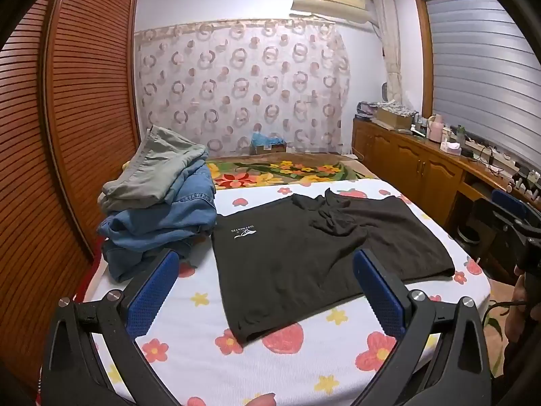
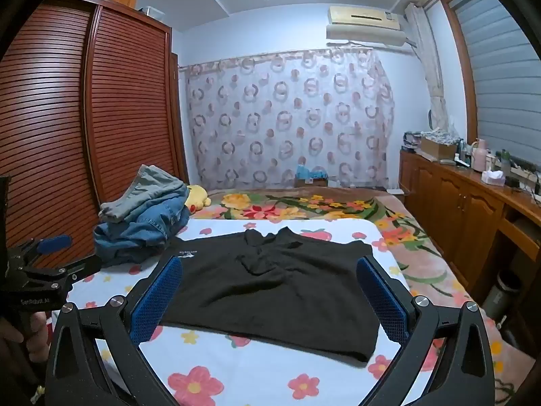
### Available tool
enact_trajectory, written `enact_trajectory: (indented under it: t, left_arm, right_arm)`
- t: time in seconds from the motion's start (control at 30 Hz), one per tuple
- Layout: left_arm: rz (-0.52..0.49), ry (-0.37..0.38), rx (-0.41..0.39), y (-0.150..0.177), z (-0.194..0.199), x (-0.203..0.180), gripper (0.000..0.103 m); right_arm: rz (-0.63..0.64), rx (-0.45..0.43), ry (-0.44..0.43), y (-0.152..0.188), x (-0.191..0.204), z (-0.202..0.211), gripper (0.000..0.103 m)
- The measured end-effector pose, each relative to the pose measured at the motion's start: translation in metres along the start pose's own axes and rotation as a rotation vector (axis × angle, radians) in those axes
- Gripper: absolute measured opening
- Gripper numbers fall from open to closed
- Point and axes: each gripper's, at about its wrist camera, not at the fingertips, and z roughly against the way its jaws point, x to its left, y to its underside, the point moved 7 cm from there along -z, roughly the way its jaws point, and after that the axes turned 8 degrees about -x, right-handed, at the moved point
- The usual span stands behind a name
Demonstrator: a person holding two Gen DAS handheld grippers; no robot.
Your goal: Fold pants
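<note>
Pants on bed, pile left

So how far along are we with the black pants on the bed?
Done: a pile of folded grey-green and blue denim garments sits at the far left of the flower-print bedsheet. In hand: nothing; the left gripper and right gripper hover open. Left: the black pants with a white logo lie spread flat, their top bunched, seemingly not yet folded.

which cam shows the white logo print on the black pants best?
Left wrist: the white logo on the black pants is large, its lettering and emblem distinct. Right wrist shows the same logo only as a small blurred mark near the garment's far-left corner.
</note>
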Motion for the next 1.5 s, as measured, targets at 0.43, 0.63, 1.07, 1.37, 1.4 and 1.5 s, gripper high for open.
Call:
enact_trajectory:
  t: [0.43,0.63,1.07,1.37,1.4,1.5]
  left_arm:
    - [0.003,-0.001,0.007,0.001,0.001,0.0,0.103]
    - [0.003,0.001,0.008,0.0,0.0,0.0,0.103]
    - [0.005,0.0,0.003,-0.002,0.004,0.004,0.103]
    - [0.006,0.004,-0.007,-0.007,0.013,0.003,0.103]
    - [0.003,0.002,-0.008,-0.008,0.013,0.003,0.103]
    - [0.004,0.002,-0.008,-0.009,0.014,0.003,0.103]
  right_arm:
    - [-0.004,-0.006,-0.001,0.0,-0.001,0.003,0.103]
    - [-0.004,-0.005,0.001,-0.001,0.0,0.002,0.103]
    - [-0.006,-0.005,0.0,-0.001,0.001,0.001,0.103]
    - [-0.004,-0.009,-0.001,-0.001,0.001,0.002,0.103]
    - [-0.004,-0.009,-0.002,-0.001,0.001,0.002,0.103]
    - [-0.004,-0.009,-0.002,-0.002,0.001,0.002,0.103]
